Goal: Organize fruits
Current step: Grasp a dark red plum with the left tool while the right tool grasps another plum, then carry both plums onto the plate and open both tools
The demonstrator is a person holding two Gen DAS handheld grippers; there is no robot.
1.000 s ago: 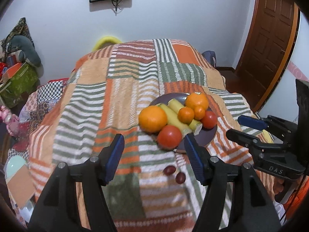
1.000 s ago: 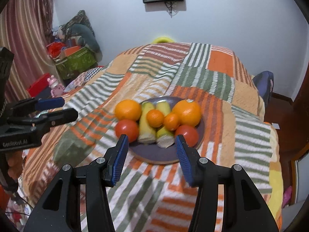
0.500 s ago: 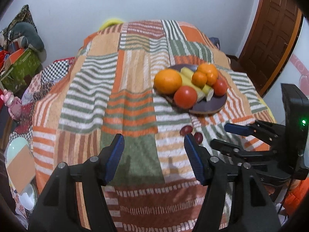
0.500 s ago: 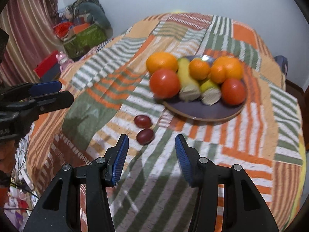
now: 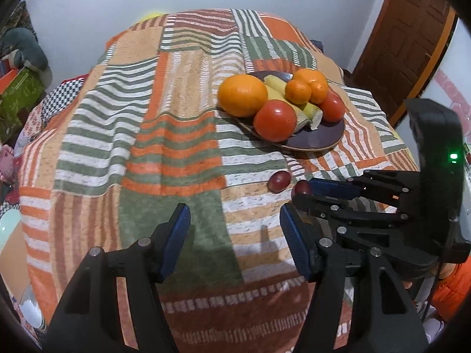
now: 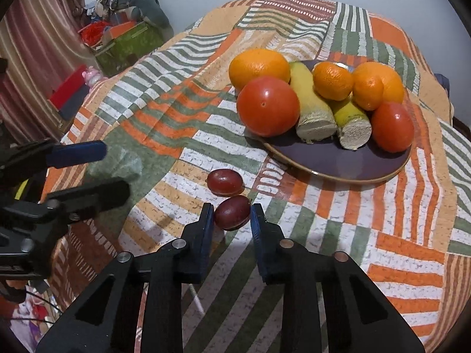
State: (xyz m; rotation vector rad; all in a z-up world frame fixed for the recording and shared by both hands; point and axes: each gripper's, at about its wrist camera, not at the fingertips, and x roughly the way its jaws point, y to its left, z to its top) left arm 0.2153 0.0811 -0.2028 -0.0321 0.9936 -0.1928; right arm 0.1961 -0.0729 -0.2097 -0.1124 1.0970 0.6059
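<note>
Two dark red grapes lie on the striped cloth just below the plate (image 6: 338,158) at centre frame. Within the last second the right gripper (image 6: 229,220) has dropped from the plate and narrowed around the nearer grape (image 6: 232,212), apparently just touching it. The farther grape (image 6: 224,181) waits; the left gripper (image 5: 234,235) hangs spread wide and empty.

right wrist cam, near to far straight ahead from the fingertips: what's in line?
right gripper → nearer grape between its fingers → farther grape → plate rim → front tomato → big orange
</note>
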